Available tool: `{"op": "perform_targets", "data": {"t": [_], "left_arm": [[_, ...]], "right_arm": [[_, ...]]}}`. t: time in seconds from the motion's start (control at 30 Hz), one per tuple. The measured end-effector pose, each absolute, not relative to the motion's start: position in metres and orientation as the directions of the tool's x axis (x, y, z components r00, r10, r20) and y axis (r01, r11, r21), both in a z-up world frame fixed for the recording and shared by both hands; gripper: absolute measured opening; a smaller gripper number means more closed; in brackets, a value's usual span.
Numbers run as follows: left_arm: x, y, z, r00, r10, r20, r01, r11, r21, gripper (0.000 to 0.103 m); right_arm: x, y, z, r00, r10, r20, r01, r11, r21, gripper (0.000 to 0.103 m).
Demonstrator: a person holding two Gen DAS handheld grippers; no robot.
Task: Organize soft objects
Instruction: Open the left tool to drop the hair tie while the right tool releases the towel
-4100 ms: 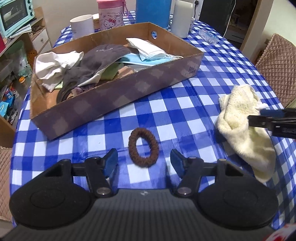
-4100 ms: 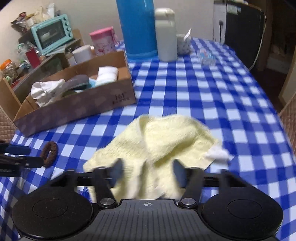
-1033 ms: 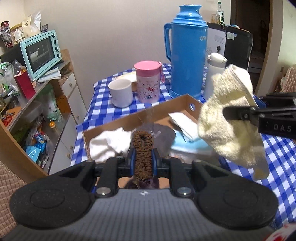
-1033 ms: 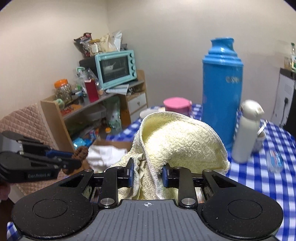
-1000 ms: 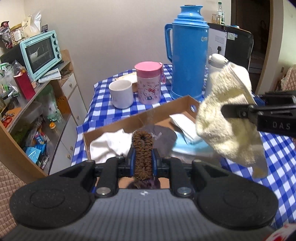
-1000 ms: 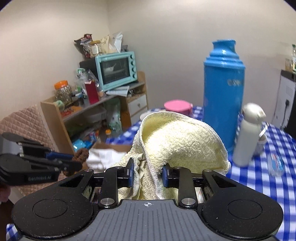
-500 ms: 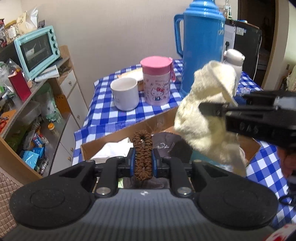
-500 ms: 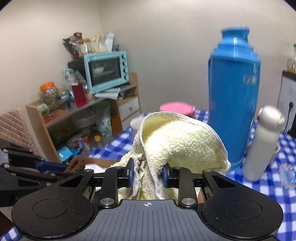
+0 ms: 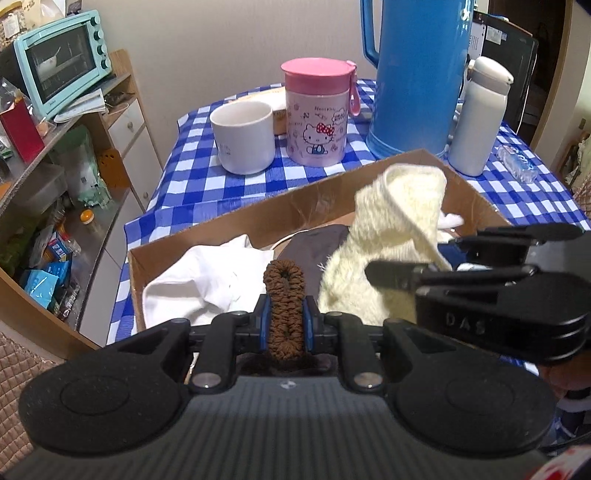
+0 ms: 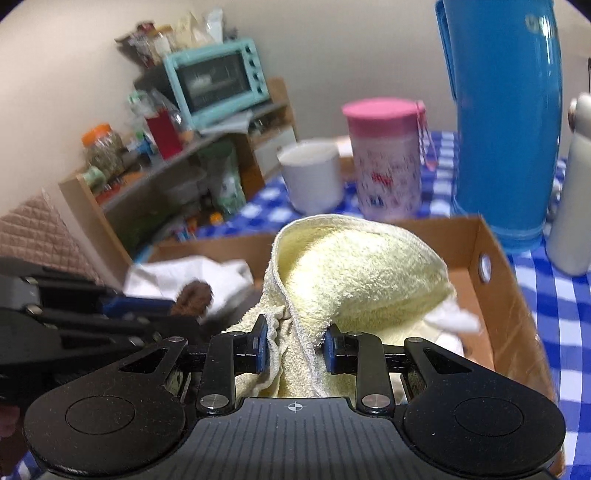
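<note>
Beige wall [image 9: 229,33]; wooden shelf unit [image 9: 125,122] left.

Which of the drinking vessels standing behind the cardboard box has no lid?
The white mug, leftmost of the row, is open at the top. The pink cup, blue thermos and white bottle are capped or cropped.

Brown scrunchie [image 9: 284,308], cream towel [image 10: 354,273], blue-checked tablecloth [image 9: 192,177], seemingly grey cloth [image 9: 314,243]

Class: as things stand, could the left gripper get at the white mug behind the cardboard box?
Probably not yet. The left gripper is shut on the brown scrunchie, and the cardboard box lies between it and the white mug.
</note>
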State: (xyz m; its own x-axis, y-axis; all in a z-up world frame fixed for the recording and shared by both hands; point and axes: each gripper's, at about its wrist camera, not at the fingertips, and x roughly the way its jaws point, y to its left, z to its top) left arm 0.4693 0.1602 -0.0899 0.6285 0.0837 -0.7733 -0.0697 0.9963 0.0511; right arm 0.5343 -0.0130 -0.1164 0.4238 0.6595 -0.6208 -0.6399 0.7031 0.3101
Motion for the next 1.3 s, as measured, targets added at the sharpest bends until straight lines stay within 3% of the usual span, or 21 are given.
{"op": "perform_targets", "data": {"t": [0.23, 0.3, 0.47, 0.7, 0.83, 1.0, 1.2, 1.3], "left_arm": [[0.480, 0.165, -0.103, 0.600, 0.077, -0.797, -0.083, 0.996, 0.034, 0.016], [0.482, 0.166, -0.106, 0.593, 0.073, -0.802, -0.086, 0.996, 0.027, 0.016], [0.483, 0.166, -0.110, 0.584, 0.074, -0.808, -0.088, 0.996, 0.028, 0.017], [0.484, 0.166, -0.110, 0.581, 0.069, -0.811, -0.092, 0.996, 0.019, 0.019], [0.482, 0.167, -0.108, 0.589, 0.065, -0.806, -0.098, 0.995, 0.008, 0.025], [0.473, 0.166, -0.102, 0.616, 0.046, -0.786, -0.081, 0.997, -0.005, 0.046], [0.455, 0.167, -0.089, 0.645, 0.035, -0.764, -0.071, 0.997, -0.014, 0.062], [0.443, 0.166, -0.081, 0.658, 0.028, -0.753, -0.076, 0.997, -0.030, 0.063]], "right_arm": [[0.554, -0.016, -0.129, 0.391, 0.619, -0.681, -0.567, 0.745, 0.352, 0.033], [0.556, -0.017, -0.127, 0.396, 0.620, -0.678, -0.566, 0.746, 0.351, 0.037], [0.551, -0.021, -0.122, 0.427, 0.609, -0.668, -0.569, 0.756, 0.325, 0.060], [0.541, -0.025, -0.113, 0.445, 0.618, -0.648, -0.593, 0.745, 0.305, 0.070], [0.535, -0.029, -0.106, 0.462, 0.624, -0.631, -0.596, 0.745, 0.300, 0.073], [0.528, -0.035, -0.098, 0.482, 0.616, -0.623, -0.596, 0.752, 0.282, 0.074], [0.515, -0.049, -0.088, 0.502, 0.613, -0.610, -0.583, 0.761, 0.286, 0.076], [0.508, -0.057, -0.084, 0.509, 0.607, -0.611, -0.571, 0.769, 0.288, 0.076]]}}
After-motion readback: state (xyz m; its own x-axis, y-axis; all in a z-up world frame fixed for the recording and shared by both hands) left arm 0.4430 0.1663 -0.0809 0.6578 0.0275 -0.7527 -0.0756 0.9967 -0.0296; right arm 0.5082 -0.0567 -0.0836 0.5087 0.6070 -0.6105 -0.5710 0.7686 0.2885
